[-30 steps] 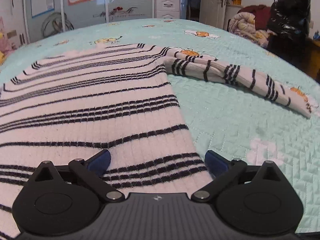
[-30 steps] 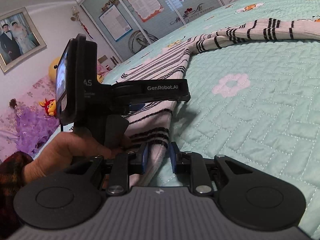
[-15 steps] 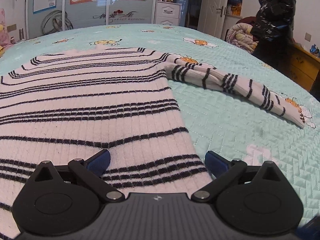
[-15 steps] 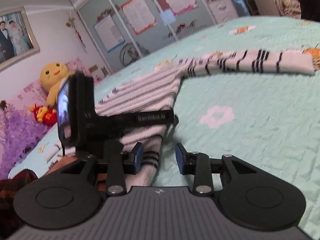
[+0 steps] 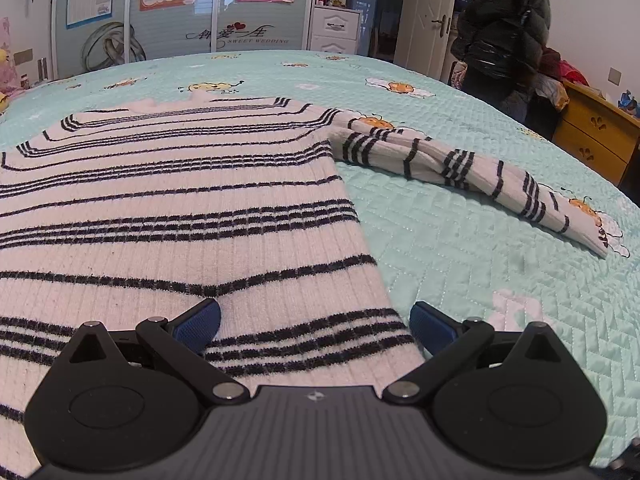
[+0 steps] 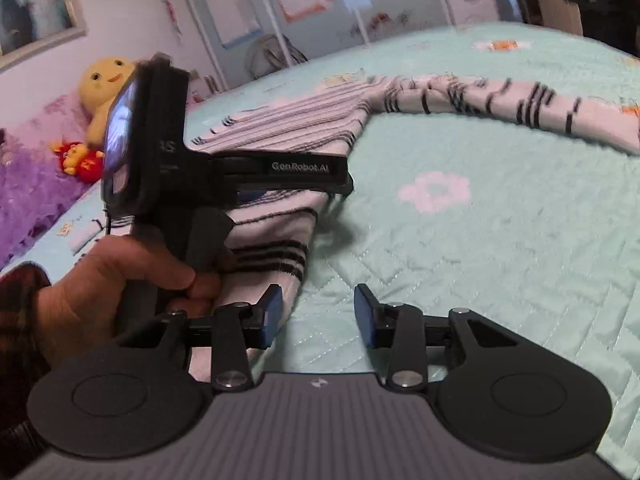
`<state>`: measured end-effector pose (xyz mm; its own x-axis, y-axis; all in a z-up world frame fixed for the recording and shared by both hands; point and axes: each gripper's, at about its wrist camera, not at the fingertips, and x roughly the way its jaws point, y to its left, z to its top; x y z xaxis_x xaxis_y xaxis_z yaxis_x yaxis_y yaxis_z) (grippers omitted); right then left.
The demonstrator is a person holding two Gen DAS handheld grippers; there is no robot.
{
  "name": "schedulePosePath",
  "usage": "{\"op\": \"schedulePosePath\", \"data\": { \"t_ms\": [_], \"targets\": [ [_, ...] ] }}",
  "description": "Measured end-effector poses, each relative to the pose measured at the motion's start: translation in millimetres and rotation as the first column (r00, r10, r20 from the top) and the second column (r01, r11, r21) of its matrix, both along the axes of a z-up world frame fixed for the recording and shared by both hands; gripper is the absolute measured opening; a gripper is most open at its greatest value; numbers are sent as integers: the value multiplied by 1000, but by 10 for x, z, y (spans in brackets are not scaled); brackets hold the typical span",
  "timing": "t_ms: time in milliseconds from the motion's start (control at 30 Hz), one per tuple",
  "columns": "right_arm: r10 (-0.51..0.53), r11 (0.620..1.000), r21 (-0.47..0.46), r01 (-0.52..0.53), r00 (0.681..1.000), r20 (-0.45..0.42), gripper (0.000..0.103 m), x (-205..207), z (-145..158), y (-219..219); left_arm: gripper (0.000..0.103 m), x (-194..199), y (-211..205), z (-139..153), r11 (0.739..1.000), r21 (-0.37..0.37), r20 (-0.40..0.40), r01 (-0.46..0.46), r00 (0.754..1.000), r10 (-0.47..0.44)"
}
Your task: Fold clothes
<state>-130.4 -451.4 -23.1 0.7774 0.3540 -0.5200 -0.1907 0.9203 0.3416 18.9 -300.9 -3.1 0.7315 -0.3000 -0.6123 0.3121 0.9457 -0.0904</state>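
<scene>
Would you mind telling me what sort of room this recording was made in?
Most likely a home bedroom: a striped sweater lies on a bed with a quilted mint bedspread, a wardrobe with sliding doors stands behind, and a yellow plush toy sits nearby.

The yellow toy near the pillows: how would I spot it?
Start at the bed with its mint quilt and look to the head end, beyond the striped sweater. The yellow toy sits against the wall, round-headed and smiling, much bigger than the small red toy beside it.
</scene>
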Motion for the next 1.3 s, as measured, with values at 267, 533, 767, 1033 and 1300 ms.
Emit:
{"op": "schedulePosePath", "data": {
  "t_ms": [267,533,767,1033,1300],
  "targets": [
    [-238,932,-236,276,955,176,43,-9,289,-642,103,-6,54,1,999,-37,5,1,1000,0],
    [-144,644,-713,276,960,241,48,585,43,-952,103,-14,81,0,998,-57,9,0,1000,0],
    [-67,505,-841,192,981,184,48,911,-201,-1069,103,-12,103,-2,997,-74,10,-1,1000,1],
    [-57,623,-773,117,993,105,2,1043,34,-1180,103,-4,154,-4,994,-108,9,1,1000,0],
    [-410,909,-32,415,907,90,4,1126,938,-2489,103,-5,182,-3,992,-125,8,2,1000,-1]
  ]
}}
